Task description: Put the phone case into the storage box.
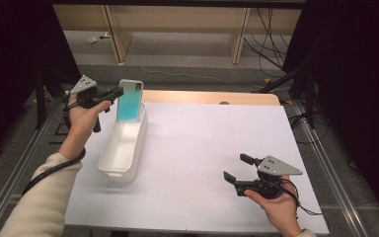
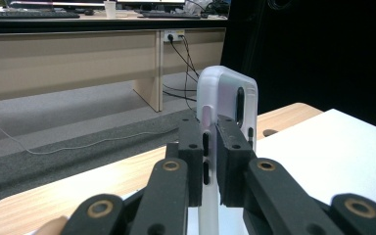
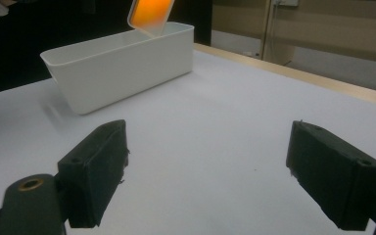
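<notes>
Nearest, the right tongs rest low over the white tabletop, jaws spread wide with nothing between them. Farther left stands a long white bin. Above its far end, the left tongs pinch the edge of an upright phone case, whose lower end dips into the bin. Beyond the tabletop lie grey carpet, trailing cables and pale wooden desks.

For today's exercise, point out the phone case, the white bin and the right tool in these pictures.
phone case (image 1: 129, 102), high view, on its turquoise back.
white bin (image 1: 139, 146), high view, on its right outer wall.
right tool (image 1: 238, 168), high view, midway between its open fingertips.
</notes>
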Available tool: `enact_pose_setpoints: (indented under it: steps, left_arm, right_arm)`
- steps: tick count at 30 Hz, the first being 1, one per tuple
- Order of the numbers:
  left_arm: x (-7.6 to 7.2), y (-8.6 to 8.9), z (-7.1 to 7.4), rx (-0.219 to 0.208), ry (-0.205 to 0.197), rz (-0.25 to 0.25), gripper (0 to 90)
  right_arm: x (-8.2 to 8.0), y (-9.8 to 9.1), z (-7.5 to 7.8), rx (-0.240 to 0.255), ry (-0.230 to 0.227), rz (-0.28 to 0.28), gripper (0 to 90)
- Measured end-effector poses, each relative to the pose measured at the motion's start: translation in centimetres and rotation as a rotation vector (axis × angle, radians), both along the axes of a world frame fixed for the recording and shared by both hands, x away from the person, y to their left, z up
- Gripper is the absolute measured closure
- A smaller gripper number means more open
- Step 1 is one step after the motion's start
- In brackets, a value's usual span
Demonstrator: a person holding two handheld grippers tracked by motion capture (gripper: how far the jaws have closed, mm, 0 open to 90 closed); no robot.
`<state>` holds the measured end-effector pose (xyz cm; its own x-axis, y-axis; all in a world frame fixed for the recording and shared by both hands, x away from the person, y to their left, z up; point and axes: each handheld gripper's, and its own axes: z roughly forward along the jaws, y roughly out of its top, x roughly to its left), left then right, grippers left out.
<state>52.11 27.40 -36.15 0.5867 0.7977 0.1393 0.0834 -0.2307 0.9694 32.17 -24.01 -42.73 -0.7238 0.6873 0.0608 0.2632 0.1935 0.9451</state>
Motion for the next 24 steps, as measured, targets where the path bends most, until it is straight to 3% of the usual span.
enact_pose_setpoints:
  steps: [2,6,7,20,22,24]
  left_arm:
    - [0.1,0.0,-0.1,0.004,0.001,0.003,82.4]
    - [0.4,0.0,-0.3,0.005,0.003,0.003,82.4]
    - [0.5,0.1,-0.3,0.006,0.003,0.004,82.4]
    - [1.2,0.0,-0.8,0.036,0.011,0.01,82.4]
    - [1.3,0.1,-1.0,0.037,0.01,0.008,82.4]
    - [1.4,0.2,-1.1,0.039,0.01,0.009,82.4]
  right_arm:
    - [0.0,0.1,-0.1,0.021,-0.002,0.007,16.9]
    - [0.0,0.0,0.0,-0.001,0.001,0.001,16.9]
    - [0.1,-0.1,0.0,-0.004,-0.018,0.002,16.9]
    - [0.0,0.0,0.0,0.005,0.005,0.008,16.8]
    - [0.2,-0.1,-0.1,-0.003,-0.021,0.003,16.8]
    - [0.2,-0.1,-0.1,-0.004,-0.02,0.003,16.8]
